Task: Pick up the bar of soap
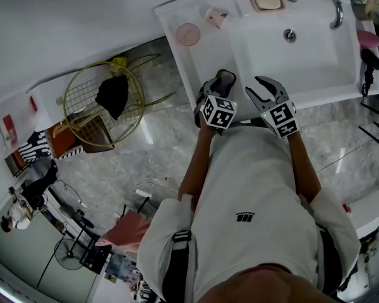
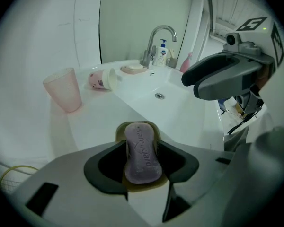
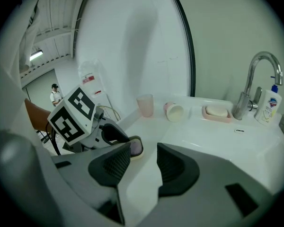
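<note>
A purple bar of soap (image 2: 142, 151) lies in an olive dish (image 2: 138, 125) on the white sink counter (image 2: 99, 122), left of the basin. My left gripper (image 2: 141, 161) has a dark jaw pressed on each long side of the bar, which still rests in the dish. The head view shows the soap (image 1: 225, 79) at the tip of the left gripper (image 1: 220, 88). My right gripper (image 3: 138, 167) hovers just to the right at the counter's front edge, open and empty; it also shows in the head view, right gripper (image 1: 266, 91).
A pink cup (image 2: 63, 89) and a tipped cup (image 2: 102, 79) stand further back on the counter. A pink dish with pale soap (image 2: 134, 68) sits by the faucet (image 2: 156, 38). The basin (image 1: 303, 55) lies to the right. A gold wire basket (image 1: 82, 93) stands on the floor.
</note>
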Action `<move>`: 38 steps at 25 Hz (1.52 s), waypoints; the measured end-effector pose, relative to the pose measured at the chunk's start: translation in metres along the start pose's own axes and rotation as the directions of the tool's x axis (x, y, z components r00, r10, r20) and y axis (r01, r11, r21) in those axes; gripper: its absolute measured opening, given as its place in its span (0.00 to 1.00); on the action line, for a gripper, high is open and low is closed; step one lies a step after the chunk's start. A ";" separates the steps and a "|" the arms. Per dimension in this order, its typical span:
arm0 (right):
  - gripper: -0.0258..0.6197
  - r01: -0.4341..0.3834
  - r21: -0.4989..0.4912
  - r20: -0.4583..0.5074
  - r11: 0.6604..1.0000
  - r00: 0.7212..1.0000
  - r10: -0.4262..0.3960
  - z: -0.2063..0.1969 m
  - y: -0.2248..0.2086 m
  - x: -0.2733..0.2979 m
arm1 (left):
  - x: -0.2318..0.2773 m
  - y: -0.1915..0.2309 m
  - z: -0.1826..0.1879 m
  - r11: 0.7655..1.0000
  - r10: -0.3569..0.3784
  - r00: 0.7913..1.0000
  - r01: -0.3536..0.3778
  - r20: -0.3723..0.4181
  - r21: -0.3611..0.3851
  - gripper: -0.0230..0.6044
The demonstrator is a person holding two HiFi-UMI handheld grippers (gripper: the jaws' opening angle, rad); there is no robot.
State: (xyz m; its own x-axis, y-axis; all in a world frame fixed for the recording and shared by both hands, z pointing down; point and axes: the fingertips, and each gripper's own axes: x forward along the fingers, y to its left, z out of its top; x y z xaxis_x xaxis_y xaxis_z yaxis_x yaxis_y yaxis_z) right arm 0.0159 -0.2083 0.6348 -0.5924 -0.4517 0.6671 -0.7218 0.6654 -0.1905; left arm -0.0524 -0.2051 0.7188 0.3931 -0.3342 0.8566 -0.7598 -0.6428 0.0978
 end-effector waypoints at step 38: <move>0.33 -0.045 0.007 0.040 0.999 0.998 0.045 0.003 -0.018 -0.009 | 0.010 -0.001 0.004 0.995 -0.036 0.998 0.030 -0.058 -0.093 0.33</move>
State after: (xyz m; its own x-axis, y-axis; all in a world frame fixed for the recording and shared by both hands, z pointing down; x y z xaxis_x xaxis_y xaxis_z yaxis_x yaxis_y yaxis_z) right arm 0.0329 -0.2176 0.6304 -0.6378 -0.4448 0.6288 -0.6970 0.6807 -0.2255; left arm -0.0454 -0.2111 0.7253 0.3891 -0.2706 0.8806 -0.7927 -0.5853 0.1704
